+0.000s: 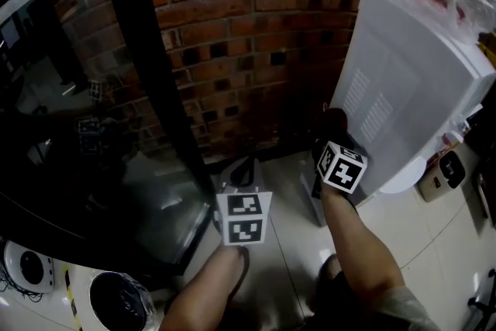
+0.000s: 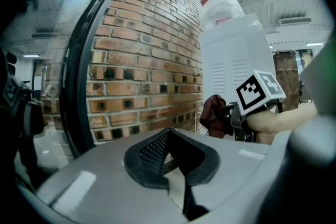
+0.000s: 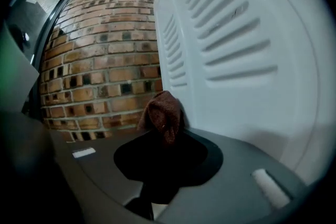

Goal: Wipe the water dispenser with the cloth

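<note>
The cloth (image 3: 163, 113), brown and bunched, sits clamped at the tips of the right hand-held gripper (image 3: 165, 132). It stands up from the jaws, which are closed on its lower part. Just to the right of those tips is the white dispenser (image 3: 236, 60). The cloth lies at the panel's near edge and seems to touch it. Only the right gripper view shows this grip head-on, with the panel's slotted vents (image 3: 231, 34) rising above and to the right of the jaws. A brick wall (image 3: 100, 76) stands beyond and to the left.

The head view gives less of the hold. There the cloth (image 1: 333, 124) is a dark lump ahead of the right hand-held gripper's cube (image 1: 342, 167), low on the tilted-looking dispenser (image 1: 418, 74). It alone shows the pale floor (image 1: 287, 244) under both forearms and a black door frame (image 1: 147, 50) to the left of the left hand-held gripper (image 1: 244, 163).

The left hand-held gripper (image 2: 167, 135) is clenched on nothing, its two fingers meeting in a point. It stays apart from the dispenser. Its view takes in the right hand-held gripper (image 2: 220, 115) from the side, ahead and to the right, with the cloth (image 2: 211, 113) at its front. This view also shows the bottle (image 2: 218, 0) on top of the dispenser, which the right gripper view misses.
</note>
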`<state>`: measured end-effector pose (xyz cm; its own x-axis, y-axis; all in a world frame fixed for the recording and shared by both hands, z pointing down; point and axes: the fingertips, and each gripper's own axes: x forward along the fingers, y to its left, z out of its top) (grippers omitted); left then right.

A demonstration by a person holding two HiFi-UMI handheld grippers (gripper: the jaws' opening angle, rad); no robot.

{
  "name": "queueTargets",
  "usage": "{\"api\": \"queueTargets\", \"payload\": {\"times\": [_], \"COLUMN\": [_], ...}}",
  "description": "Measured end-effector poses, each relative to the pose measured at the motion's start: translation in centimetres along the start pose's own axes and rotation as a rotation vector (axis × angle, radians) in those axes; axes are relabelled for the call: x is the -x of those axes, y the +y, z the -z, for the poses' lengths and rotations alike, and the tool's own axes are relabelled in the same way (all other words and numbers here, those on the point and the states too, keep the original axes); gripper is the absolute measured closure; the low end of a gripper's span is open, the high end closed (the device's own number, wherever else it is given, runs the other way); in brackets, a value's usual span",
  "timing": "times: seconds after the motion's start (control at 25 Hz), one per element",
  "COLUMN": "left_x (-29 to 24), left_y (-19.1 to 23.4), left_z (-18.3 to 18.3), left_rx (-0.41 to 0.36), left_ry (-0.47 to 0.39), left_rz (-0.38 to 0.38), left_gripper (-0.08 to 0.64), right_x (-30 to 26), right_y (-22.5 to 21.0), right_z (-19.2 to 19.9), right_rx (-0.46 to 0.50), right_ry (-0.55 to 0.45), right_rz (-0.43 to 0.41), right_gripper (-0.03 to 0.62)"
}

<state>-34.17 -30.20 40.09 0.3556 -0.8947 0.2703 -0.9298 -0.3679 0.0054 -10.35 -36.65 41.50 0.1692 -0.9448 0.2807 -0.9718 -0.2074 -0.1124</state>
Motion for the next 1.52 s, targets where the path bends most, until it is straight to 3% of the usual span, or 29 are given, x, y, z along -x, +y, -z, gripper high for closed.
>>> {"api": "queueTargets", "payload": {"times": [0.12, 0.24, 0.76, 1.08, 1.28, 1.52], "left_x": [-1.5, -2.7, -7.7, -9.0, -9.1, -8.0], "left_y": [-0.1, -0.3, 2.5, 2.4, 2.7, 3.4], "left_z": [0.8, 1.4, 7.3, 8.6, 9.6, 8.3], "left_rx": [0.007, 0.007, 0.008, 0.0, -0.001, -0.005], "left_ry": [0.012, 0.024, 0.119, 0.15, 0.168, 0.152], "left_rz": [-0.002, -0.001, -0.024, -0.016, -0.021, -0.039], "left_gripper": [0.56, 0.56, 0.56, 0.56, 0.56, 0.56], "right_x": [-1.2, -2.7, -5.8, -8.0, -9.1, -9.0], "right_y": [-0.1, -0.4, -2.7, -3.2, -3.8, -3.9], "right_z": [3.4, 7.0, 20.1, 28.1, 30.6, 31.4], "right_rx": [0.004, -0.055, -0.12, -0.133, -0.128, -0.106], "right_ry": [0.063, 0.134, 0.279, 0.382, 0.413, 0.443], "right_rz": [-0.004, -0.002, 0.079, 0.087, 0.107, 0.105], "right_gripper": [0.502, 0.502, 0.502, 0.502, 0.502, 0.502]}}
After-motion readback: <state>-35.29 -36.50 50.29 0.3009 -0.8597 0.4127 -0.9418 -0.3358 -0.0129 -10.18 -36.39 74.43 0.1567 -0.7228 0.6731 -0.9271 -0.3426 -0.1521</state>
